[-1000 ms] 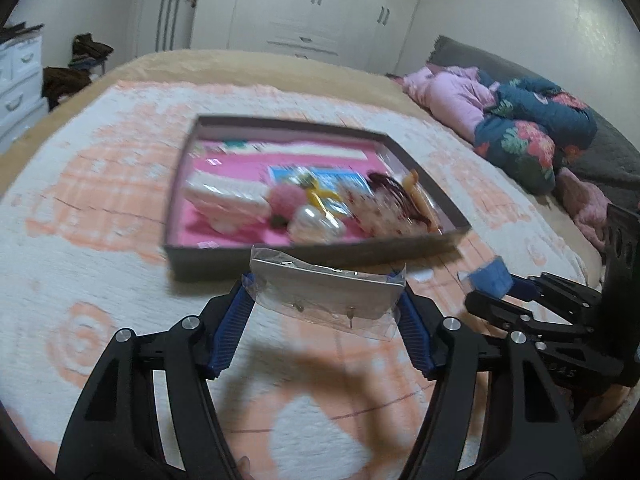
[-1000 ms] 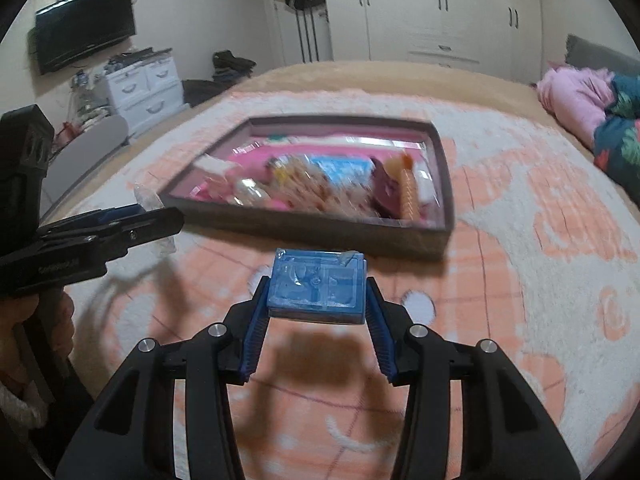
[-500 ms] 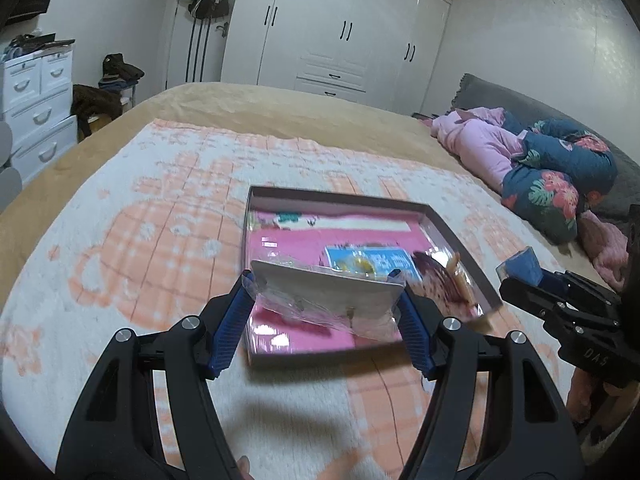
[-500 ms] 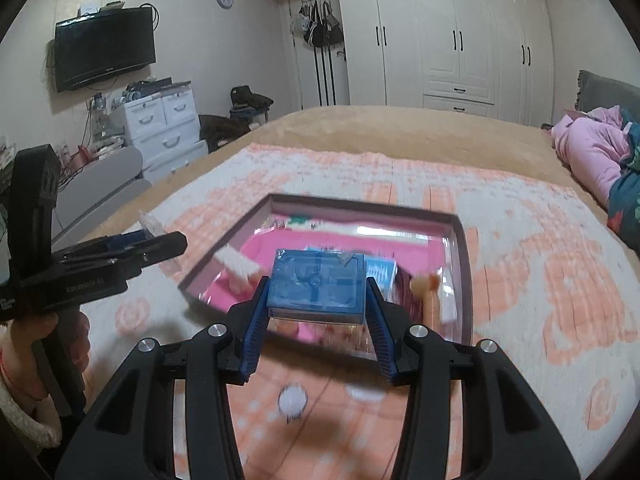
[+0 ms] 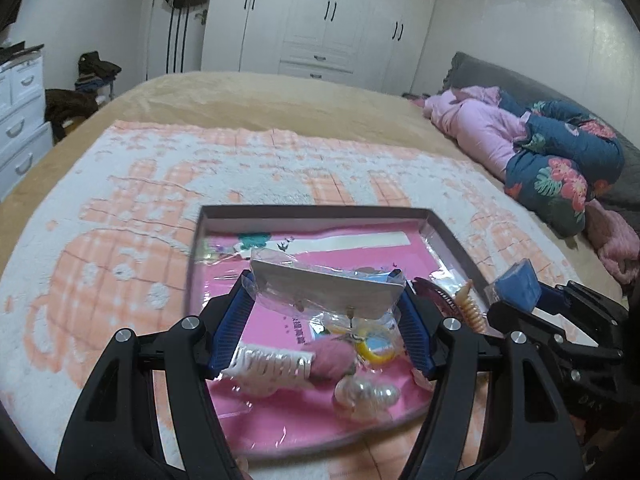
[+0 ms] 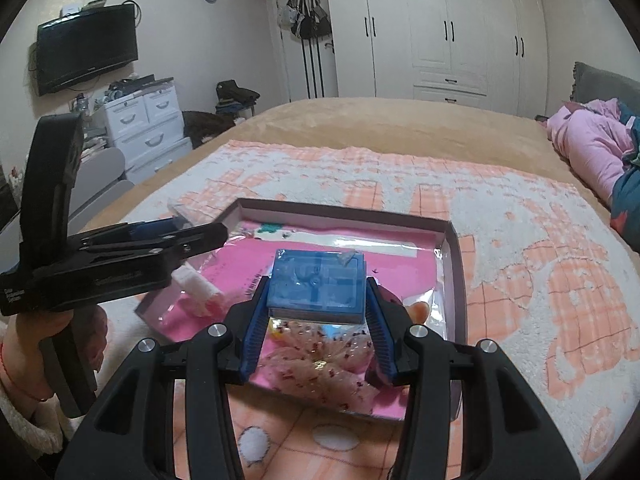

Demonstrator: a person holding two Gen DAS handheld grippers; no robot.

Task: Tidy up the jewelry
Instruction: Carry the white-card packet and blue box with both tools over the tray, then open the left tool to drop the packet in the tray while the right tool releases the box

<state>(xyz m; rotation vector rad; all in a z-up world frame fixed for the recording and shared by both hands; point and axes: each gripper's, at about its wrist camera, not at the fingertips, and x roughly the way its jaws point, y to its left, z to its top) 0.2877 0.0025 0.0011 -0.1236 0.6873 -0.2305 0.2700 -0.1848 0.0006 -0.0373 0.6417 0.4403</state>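
Note:
My left gripper (image 5: 324, 308) is shut on a clear plastic bag with an earring card (image 5: 326, 290), held above the near half of the pink-lined tray (image 5: 312, 213). My right gripper (image 6: 317, 306) is shut on a blue plastic jewelry box (image 6: 318, 283), also hovering over the tray (image 6: 344, 210). The tray holds a white pearl hair clip (image 5: 272, 362), a pink pompom (image 5: 330, 358), a pearl piece (image 5: 366, 396), a yellow item in a bag (image 5: 376, 346) and a beige claw clip (image 5: 470, 308). The right gripper with the blue box (image 5: 516, 284) shows at the left view's right edge.
The tray lies on a white and orange fleece blanket (image 5: 120, 240) over a tan bed (image 6: 400, 124). Pink and floral bedding (image 5: 540, 148) is piled at the right. White drawers (image 6: 144, 120) stand beside the bed at the left. A hand (image 6: 60, 344) holds the left gripper (image 6: 120, 256).
Both grippers have risen and moved forward from in front of the tray to above its contents, each keeping its item. The tray now sits lower in both views.

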